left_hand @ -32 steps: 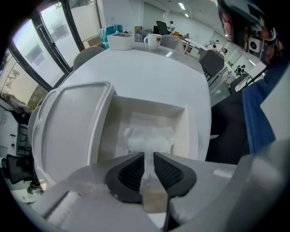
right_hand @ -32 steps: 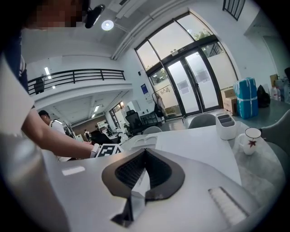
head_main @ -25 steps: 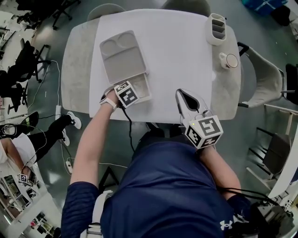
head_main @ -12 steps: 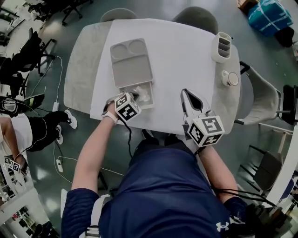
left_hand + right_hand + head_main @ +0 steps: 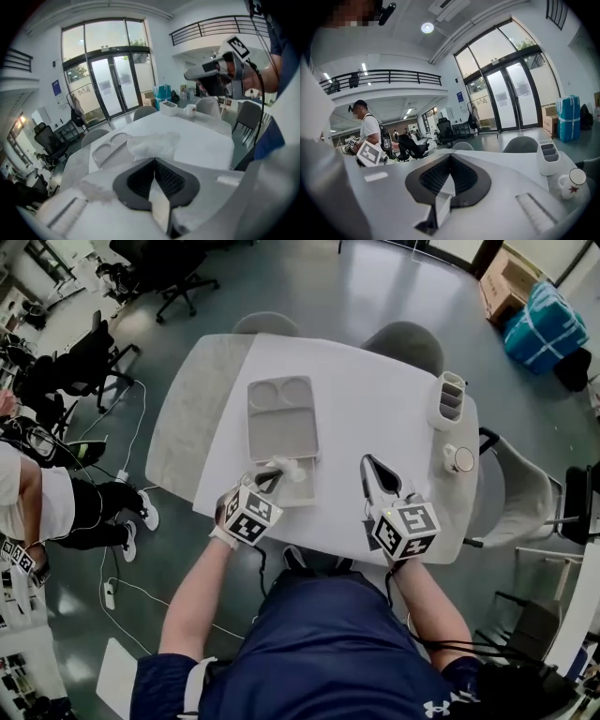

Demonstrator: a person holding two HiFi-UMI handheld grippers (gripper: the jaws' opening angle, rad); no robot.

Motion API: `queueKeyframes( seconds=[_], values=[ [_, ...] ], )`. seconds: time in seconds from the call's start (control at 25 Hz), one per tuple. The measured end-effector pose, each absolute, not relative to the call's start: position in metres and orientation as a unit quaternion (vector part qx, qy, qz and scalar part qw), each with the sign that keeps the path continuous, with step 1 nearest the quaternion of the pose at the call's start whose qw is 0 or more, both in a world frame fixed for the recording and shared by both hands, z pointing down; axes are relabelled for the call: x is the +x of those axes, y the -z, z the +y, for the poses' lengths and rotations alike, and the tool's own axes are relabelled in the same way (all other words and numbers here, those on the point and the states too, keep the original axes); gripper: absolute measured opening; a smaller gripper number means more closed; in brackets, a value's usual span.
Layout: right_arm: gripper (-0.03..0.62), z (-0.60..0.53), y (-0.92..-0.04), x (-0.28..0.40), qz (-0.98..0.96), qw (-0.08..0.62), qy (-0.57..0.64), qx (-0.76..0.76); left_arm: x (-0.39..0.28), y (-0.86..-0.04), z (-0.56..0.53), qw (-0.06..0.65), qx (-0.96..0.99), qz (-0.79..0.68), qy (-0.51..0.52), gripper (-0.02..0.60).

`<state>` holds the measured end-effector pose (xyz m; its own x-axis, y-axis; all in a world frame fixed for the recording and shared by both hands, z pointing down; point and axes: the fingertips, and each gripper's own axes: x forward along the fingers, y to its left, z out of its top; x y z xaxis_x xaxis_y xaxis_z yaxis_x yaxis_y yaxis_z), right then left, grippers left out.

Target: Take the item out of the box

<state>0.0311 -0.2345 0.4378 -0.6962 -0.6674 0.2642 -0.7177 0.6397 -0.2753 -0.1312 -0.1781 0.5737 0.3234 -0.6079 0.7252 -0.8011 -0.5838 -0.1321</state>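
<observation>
Plastic packet, clear and crinkly point(image 5: 152, 144), is pinched in the left gripper point(image 5: 153, 159) fingers, looks lifted just above the open grey box point(image 5: 281, 432). Right gripper point(image 5: 450, 154) fingers clenched on nothing. Left: carry it clear to the white tabletop point(image 5: 375, 399).

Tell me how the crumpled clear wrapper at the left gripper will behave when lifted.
Probably floppy: the crumpled wrapper looks wrinkled and shapeless at the closed jaws of the left gripper. Likely very light, being thin and translucent, so it may sag. Unlikely to roll, but it could slip from the pinch.
</observation>
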Motion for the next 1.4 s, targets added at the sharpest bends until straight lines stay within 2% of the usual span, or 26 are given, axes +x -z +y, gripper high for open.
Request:
queueKeyframes(
  seconds=[0.48,0.72,0.96,1.2,1.4],
  values=[
    [0.002,-0.231,-0.414,0.0,-0.921,0.057,-0.167,0.347,-0.141,-0.457,-0.161,0.136,0.791,-0.558,-0.209,0.007],
    [0.003,-0.228,-0.408,-0.008,-0.925,0.053,-0.168,0.337,-0.146,-0.431,-0.153,0.155,0.777,-0.595,-0.137,0.007],
    [0.002,-0.224,-0.403,-0.008,-0.928,0.044,-0.158,0.335,-0.152,-0.414,-0.15,0.129,0.774,-0.613,-0.091,0.008],
    [0.002,-0.233,-0.368,-0.009,-0.932,0.021,-0.138,0.336,-0.152,-0.348,-0.163,0.073,0.773,-0.629,-0.044,0.007],
    [0.002,-0.228,-0.351,-0.012,-0.931,0.011,-0.12,0.344,-0.154,-0.334,-0.158,0.043,0.773,-0.632,-0.031,0.007]
  ],
)
